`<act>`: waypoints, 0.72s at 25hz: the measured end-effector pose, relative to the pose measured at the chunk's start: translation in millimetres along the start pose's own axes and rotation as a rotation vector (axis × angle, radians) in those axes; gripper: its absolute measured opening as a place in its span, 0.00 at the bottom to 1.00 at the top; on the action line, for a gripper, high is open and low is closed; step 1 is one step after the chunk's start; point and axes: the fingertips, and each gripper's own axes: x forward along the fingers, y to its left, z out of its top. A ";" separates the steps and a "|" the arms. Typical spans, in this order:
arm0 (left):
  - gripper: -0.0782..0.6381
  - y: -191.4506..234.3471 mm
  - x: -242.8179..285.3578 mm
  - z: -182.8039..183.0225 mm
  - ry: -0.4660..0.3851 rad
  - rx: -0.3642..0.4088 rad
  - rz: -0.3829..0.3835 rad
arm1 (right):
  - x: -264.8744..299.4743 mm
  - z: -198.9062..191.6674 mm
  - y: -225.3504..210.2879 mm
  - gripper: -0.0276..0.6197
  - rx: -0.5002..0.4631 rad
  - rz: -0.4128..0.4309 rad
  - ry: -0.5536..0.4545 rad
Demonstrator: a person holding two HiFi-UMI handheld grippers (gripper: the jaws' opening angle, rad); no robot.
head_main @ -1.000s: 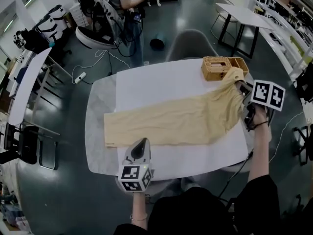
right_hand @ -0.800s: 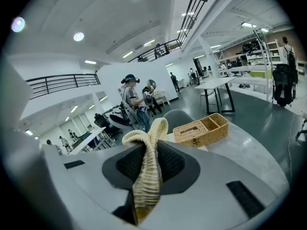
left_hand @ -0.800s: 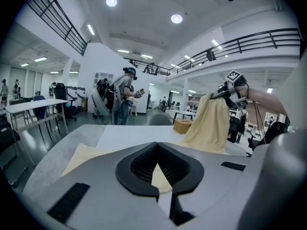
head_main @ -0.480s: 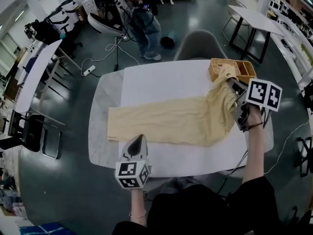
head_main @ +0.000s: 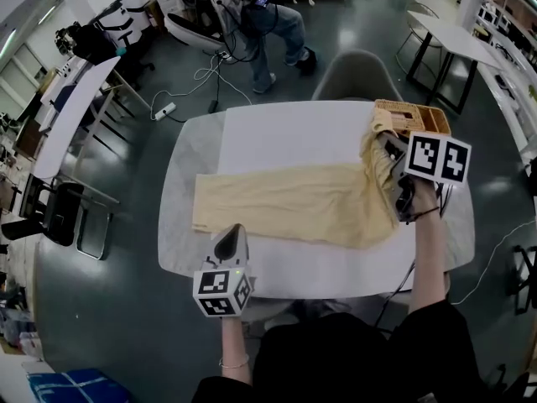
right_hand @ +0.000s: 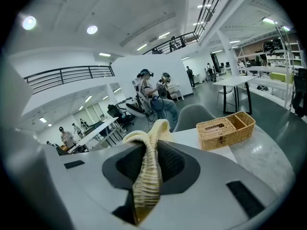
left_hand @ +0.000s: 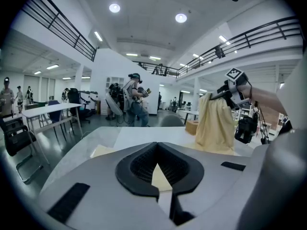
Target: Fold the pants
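Note:
The pale yellow pants lie stretched left to right across the white sheet on the table. My right gripper is shut on their right end and holds it lifted, so the cloth hangs in a bunched fold beside the wicker basket. In the right gripper view the pinched cloth runs up between the pads. My left gripper hovers over the near edge of the pants, left of centre, jaws together and holding nothing. From the left gripper view the raised end hangs at the right.
A wicker basket stands at the table's far right corner, close behind the lifted cloth. A grey chair is tucked at the far side. A person stands beyond it among cables, with other tables around.
My right gripper has carried the raised end of the pants leftward, past the basket and further over the table. The left gripper has barely shifted.

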 end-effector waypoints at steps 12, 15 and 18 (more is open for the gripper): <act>0.13 80.4 -0.1 -9.5 0.049 0.018 -0.053 | 28.2 -4.8 72.0 0.16 -0.020 -0.046 -0.035; 0.13 102.4 0.1 -14.3 0.059 0.017 -0.081 | 38.8 -5.1 100.6 0.16 -0.019 -0.048 -0.053; 0.13 114.8 -1.4 -14.6 0.062 0.019 -0.108 | 46.5 -6.7 123.4 0.16 -0.025 -0.053 -0.057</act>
